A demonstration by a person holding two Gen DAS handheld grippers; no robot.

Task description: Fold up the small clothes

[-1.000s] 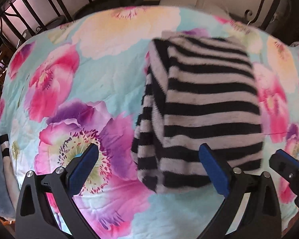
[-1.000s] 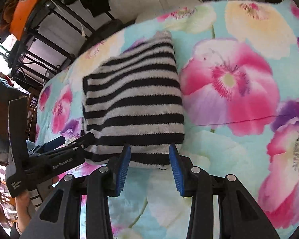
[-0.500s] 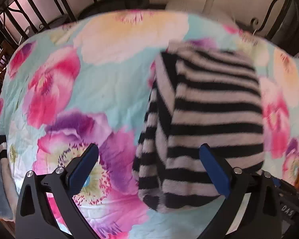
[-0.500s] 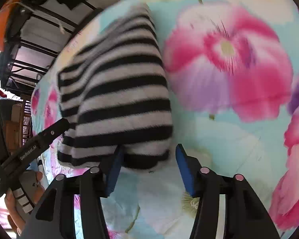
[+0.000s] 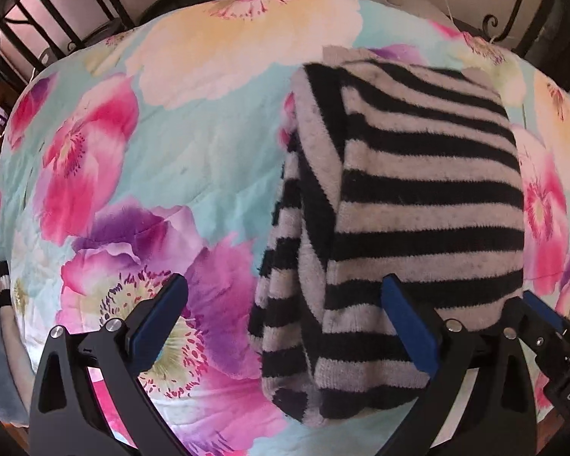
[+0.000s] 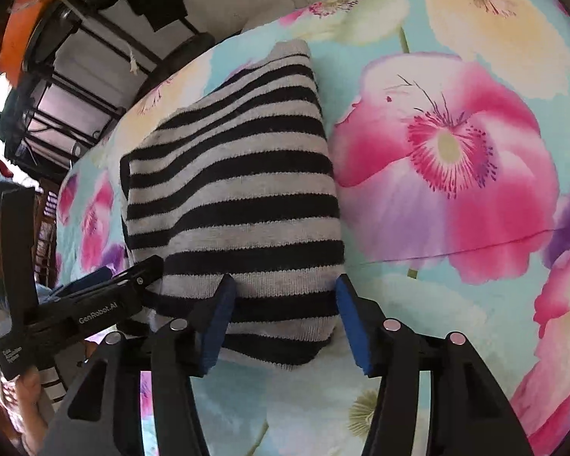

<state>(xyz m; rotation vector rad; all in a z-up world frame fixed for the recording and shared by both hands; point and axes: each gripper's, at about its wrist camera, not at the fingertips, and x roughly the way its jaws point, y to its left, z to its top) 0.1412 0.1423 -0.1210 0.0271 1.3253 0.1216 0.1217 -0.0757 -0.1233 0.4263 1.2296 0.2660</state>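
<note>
Left tongs (image 5: 285,326): pointing steeply down at the bed, jaws spread wide. The blue pads (image 5: 159,315) stand well apart; the left pad is over bare bedspread, the right pad is over the near part of the sweater. Nothing is pinched between them.

Right tongs (image 6: 283,315): also angled down toward the bed, a little less steeply. Jaws at a middling spread and they have just been opening. The near right corner of the folded sweater sits between the pads; its hem bulges into the gap. The left pad looks to be against the knit, the right pad just beside the sweater's edge; no squeeze visible, so I read the cloth as let go.

Striped sweater (image 5: 410,205) (image 6: 231,197): black and grey-white knit, folded into a compact rectangle, lying flat on the floral bedspread (image 5: 171,144) (image 6: 456,304). Folded layers show stacked along its left edge in the left wrist view. Its near edge lies right at the tips of both tongs.

In the right wrist view the left tongs come in from the left, tip touching or just over the sweater's near left corner. A hand (image 6: 28,383) grips its handle, with a striped cuff below.

Black metal bed frame (image 6: 76,87) behind the bed.
</note>
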